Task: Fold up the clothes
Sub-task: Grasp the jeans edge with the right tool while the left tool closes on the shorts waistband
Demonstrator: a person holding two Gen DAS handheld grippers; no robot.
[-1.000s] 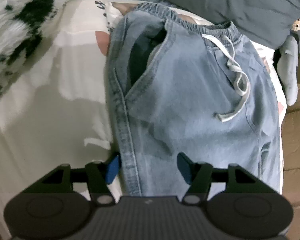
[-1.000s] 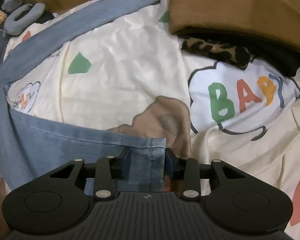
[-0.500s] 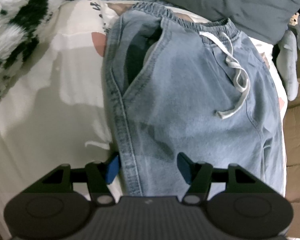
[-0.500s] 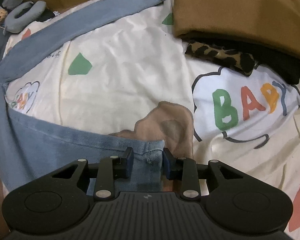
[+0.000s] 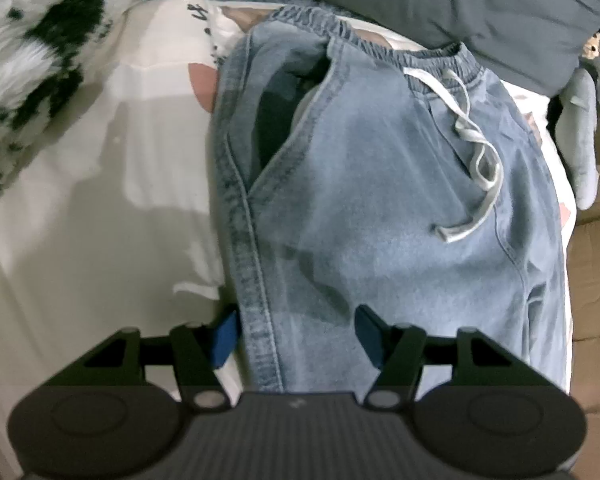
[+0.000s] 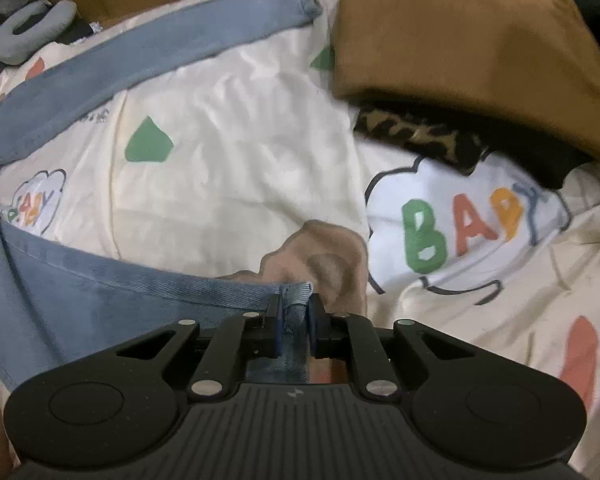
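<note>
Folding, early stage: one pair of light-blue denim drawstring trousers, spread flat on a cream cartoon-print bedsheet with "BABY" cloud motifs.

Item position: elastic waistband and white drawstring toward the far end in the left wrist view; both legs splayed apart in a V in the right wrist view, the far leg reaching toward a folded tan-brown garment stacked on leopard-print cloth.

Left gripper: jaws well apart, straddling the side seam at hip level; the blue pads do not appear to press the denim.

Right gripper: jaws closing, the hem corner of the near leg pinched between the pads.

Progress, judged: no fold visible yet; the legs are still to be brought together, then folded up toward the waistband. Hem grasp only just secured.
</note>
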